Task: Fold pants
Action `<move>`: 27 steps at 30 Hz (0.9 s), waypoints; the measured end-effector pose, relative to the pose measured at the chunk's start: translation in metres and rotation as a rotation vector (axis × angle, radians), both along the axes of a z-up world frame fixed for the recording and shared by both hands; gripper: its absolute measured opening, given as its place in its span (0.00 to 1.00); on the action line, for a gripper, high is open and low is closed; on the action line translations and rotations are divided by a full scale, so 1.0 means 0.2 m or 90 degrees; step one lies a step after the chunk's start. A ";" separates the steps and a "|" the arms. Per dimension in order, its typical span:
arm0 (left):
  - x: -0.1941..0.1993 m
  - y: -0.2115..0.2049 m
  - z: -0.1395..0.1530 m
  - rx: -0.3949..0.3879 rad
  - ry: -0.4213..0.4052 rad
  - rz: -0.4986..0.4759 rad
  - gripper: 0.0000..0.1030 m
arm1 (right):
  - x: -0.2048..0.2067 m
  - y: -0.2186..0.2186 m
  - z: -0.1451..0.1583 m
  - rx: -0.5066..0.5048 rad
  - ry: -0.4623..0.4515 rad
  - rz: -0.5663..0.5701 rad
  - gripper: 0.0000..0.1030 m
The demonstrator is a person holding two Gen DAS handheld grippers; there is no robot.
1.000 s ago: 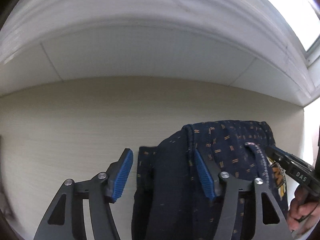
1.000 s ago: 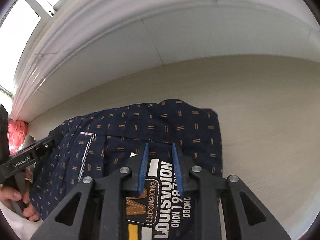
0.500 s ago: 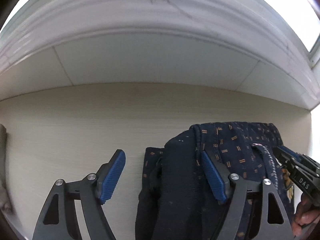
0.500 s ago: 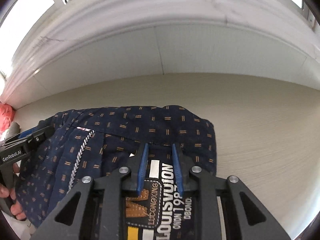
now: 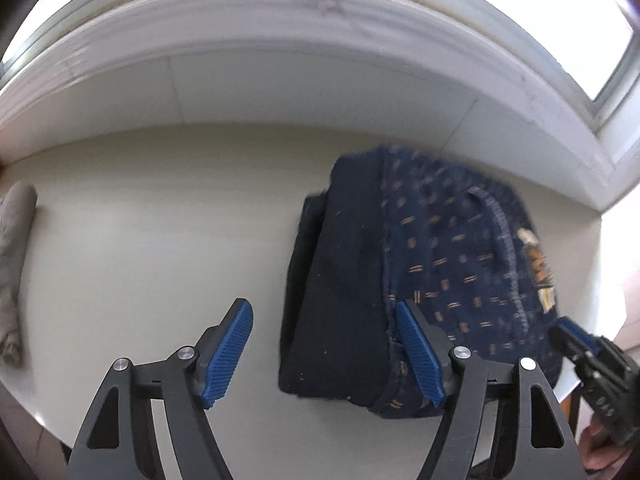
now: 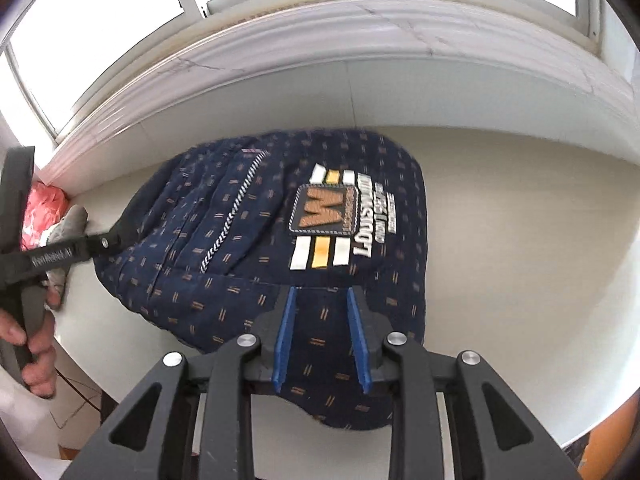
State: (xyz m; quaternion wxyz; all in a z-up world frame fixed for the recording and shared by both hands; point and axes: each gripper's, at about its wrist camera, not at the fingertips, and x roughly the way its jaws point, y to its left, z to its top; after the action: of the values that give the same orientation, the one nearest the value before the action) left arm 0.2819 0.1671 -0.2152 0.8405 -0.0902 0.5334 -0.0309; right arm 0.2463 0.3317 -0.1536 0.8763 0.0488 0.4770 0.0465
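The pants [image 6: 280,248] lie as a compact folded bundle on the pale surface [image 6: 520,280] by the wall; folding looks essentially done. The left gripper [image 5: 324,354] gapes empty. The right gripper [image 6: 320,336], narrowly parted, hangs above the cloth, gripping nothing.

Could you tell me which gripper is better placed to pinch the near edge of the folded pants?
Probably the right gripper: it hangs centred over the pants' near edge, jaws narrow, nothing pinched. The left gripper, jaws wide and just closing slightly, straddles the pants' side fold and bare table.
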 end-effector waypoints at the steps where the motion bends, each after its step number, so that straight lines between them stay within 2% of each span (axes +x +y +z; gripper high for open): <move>1: 0.00 0.00 -0.02 -0.003 0.006 0.007 0.72 | -0.01 0.00 -0.01 0.005 0.003 -0.001 0.22; 3: 0.00 0.02 -0.06 -0.015 0.018 0.015 0.73 | 0.03 0.00 -0.06 0.003 0.009 -0.004 0.22; 7: 0.05 -0.01 -0.15 -0.007 0.026 0.009 0.74 | 0.03 0.02 -0.14 -0.019 -0.004 0.006 0.22; 9: 0.01 0.03 -0.19 0.003 0.020 0.003 0.80 | 0.04 0.01 -0.19 -0.007 -0.004 0.000 0.23; 11: 0.02 0.05 -0.21 -0.005 0.021 0.006 0.82 | 0.05 -0.01 -0.18 0.015 0.005 -0.010 0.23; 13: 0.03 0.05 -0.21 -0.010 0.021 0.007 0.81 | 0.05 -0.01 -0.15 0.009 0.010 0.004 0.22; 15: 0.03 0.09 -0.19 -0.040 0.018 0.008 0.80 | 0.06 -0.03 -0.10 0.006 0.013 0.012 0.22; 17: 0.03 0.16 -0.14 -0.081 0.019 0.014 0.80 | 0.08 -0.08 -0.03 0.035 0.021 0.008 0.28; 19: 0.03 0.20 -0.12 -0.114 0.026 0.017 0.80 | 0.15 -0.19 0.01 0.057 0.024 -0.022 0.51; 21: 0.06 0.23 -0.12 -0.138 0.036 0.014 0.80 | 0.17 -0.29 0.04 0.078 0.008 -0.055 0.60; 22: 0.08 0.25 -0.12 -0.141 0.040 0.012 0.80 | 0.18 -0.33 0.03 0.085 0.009 -0.064 0.63; 25: 0.16 0.23 -0.18 -0.157 0.062 -0.002 0.80 | 0.26 -0.40 -0.05 0.125 0.054 -0.073 0.63; 27: 0.22 0.25 -0.23 -0.206 0.091 -0.003 0.80 | 0.31 -0.44 -0.12 0.153 0.084 -0.070 0.63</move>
State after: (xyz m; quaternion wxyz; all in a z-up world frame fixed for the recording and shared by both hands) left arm 0.3257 0.2177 -0.2607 0.7751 -0.2249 0.5798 -0.1117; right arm 0.3075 0.2437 -0.1775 0.8320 0.1826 0.5213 0.0516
